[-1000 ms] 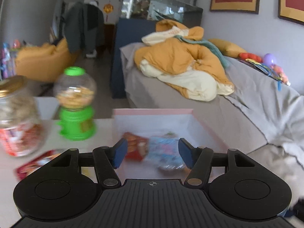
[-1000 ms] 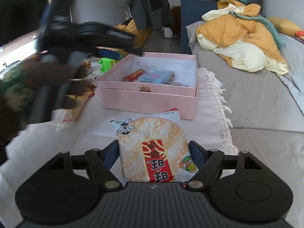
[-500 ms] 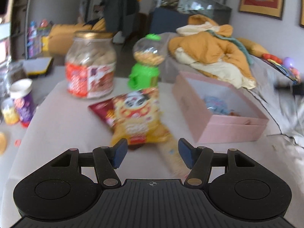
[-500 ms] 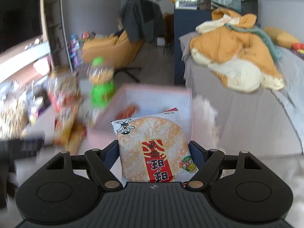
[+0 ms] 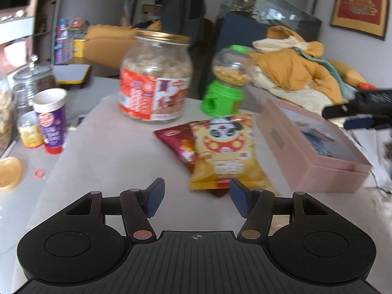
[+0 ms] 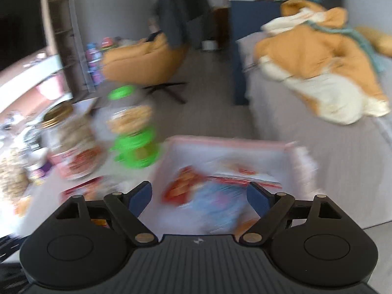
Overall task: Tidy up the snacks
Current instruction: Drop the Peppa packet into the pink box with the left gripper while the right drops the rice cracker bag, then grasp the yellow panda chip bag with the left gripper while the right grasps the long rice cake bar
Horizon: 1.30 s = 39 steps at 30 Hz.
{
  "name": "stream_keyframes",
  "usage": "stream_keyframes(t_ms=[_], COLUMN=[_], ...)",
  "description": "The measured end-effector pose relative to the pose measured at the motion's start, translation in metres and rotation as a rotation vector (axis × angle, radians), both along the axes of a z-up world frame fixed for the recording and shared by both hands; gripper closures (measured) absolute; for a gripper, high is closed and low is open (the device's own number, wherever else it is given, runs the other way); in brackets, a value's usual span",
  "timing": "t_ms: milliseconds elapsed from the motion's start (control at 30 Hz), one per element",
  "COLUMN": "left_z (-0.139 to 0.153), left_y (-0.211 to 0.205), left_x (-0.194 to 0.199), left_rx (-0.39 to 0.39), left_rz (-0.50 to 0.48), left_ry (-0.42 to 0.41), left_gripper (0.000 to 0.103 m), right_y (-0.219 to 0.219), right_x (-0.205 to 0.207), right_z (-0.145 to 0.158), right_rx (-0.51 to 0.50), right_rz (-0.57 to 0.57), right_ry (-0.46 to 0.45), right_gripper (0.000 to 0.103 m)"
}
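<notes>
Left tongs [image 5: 194,197]: spread wide with nothing between them, low over the surface [image 5: 110,156], pointed at the yellow bag [image 5: 226,150].
Yellow bag: lies flat on the surface just ahead of the left tongs, its near end close to the right-hand tip; it overlaps a red bag [image 5: 181,142] beneath it.
Box [image 5: 316,169]: pink, lidless, just right of the two bags; blue and red packets already lie inside, blurred in both views.
Right tongs [image 6: 199,199]: parted and carrying nothing, hovering above the box [image 6: 232,143] and looking down into it.
Step in hand: likely the left side's pick of the yellow bag.
How to do it well: slide in low and centred so both tips straddle the bag's near edge, then pinch the sealed edge, not the puffy middle.
Watch out: the red bag underneath could drag along; lift straight up.
Traffic: the right tongs hang over the box, so they should clear out before the left comes across.
Neighbours: a jar [image 5: 155,78] and green dispenser [image 5: 226,83] stand behind the bags, well off the path.
</notes>
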<state>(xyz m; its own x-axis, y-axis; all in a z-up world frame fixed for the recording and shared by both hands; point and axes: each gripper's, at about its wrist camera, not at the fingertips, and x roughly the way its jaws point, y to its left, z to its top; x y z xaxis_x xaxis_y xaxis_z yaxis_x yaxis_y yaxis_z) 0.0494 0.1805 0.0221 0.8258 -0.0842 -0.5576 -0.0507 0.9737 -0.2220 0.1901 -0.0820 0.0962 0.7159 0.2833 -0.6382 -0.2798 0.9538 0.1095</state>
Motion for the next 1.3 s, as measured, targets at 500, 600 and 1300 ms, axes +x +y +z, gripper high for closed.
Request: stream_keyframes(t_ms=[500,600,1300], left_z=[0.007,0.006,0.002], left_y=[0.04,0.033,-0.028], left_x=[-0.035,-0.028,0.045], left_rx=[0.009,0.018,0.132], left_rz=[0.057,-0.006,-0.256], left_ry=[-0.01,-0.006,0.078], left_gripper=[0.04,0.039,0.038], right_y=[0.109,0.097,0.053], right_x=[-0.079,-0.098,-0.108], right_z=[-0.043,-0.054,-0.094], right_rx=[-0.17,-0.132,-0.027], right_rz=[0.148,0.213,0.231], right_ry=[-0.101,-0.08,0.045], right_gripper=[0.015,0.015,0.012])
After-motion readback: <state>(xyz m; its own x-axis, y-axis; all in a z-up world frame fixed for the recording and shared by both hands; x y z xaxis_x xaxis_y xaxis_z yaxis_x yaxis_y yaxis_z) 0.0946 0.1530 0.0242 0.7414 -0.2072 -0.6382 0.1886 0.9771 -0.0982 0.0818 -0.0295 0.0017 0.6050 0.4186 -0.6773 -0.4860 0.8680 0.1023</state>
